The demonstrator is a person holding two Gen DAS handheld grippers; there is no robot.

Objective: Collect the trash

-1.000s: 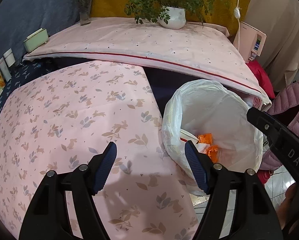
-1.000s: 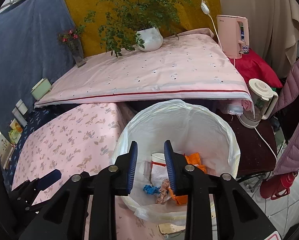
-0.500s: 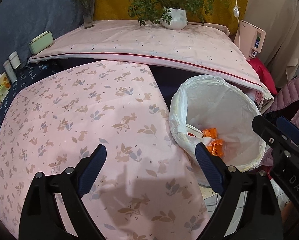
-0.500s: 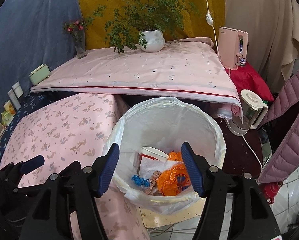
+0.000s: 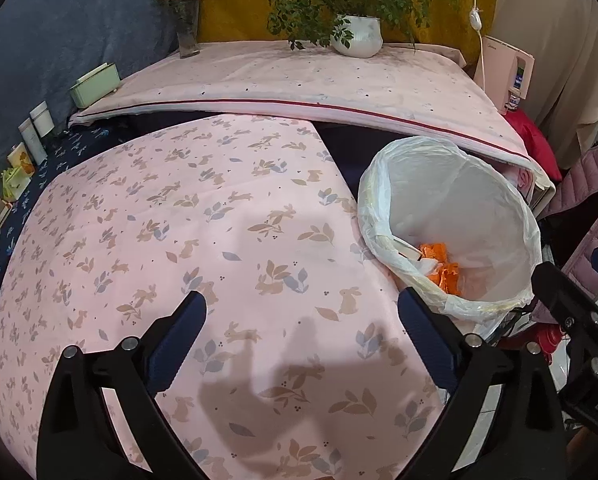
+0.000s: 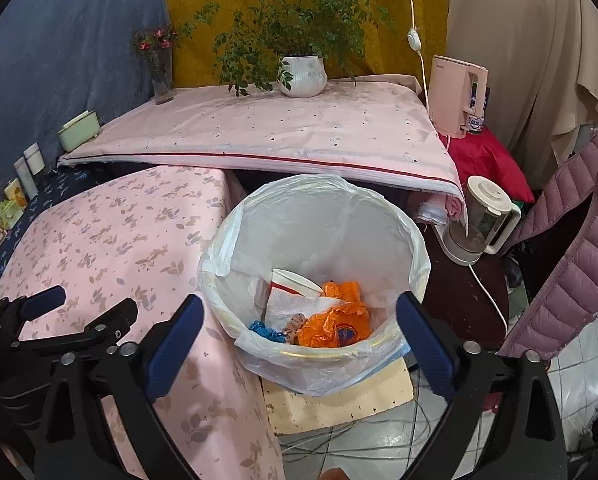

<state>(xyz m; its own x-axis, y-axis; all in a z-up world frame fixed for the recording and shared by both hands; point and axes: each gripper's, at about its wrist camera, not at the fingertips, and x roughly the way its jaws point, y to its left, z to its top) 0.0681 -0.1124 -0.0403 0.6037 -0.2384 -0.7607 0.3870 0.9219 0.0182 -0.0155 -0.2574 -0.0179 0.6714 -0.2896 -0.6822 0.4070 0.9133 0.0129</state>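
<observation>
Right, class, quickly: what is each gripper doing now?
Left gripper: jaws opening, nothing between them, over the tablecloth.
Right gripper: jaws opening, empty, above the bin.

Almost nothing here can be read, operator: at your four o'clock in the left wrist view, the black body of your right claw (image 5: 597,276) carries white letters, of which only "DA" shows before the edge cuts them off. The pink appliance (image 6: 457,94) at one o'clock in the right wrist view has a small label and a brand mark, both too small to make out.
</observation>
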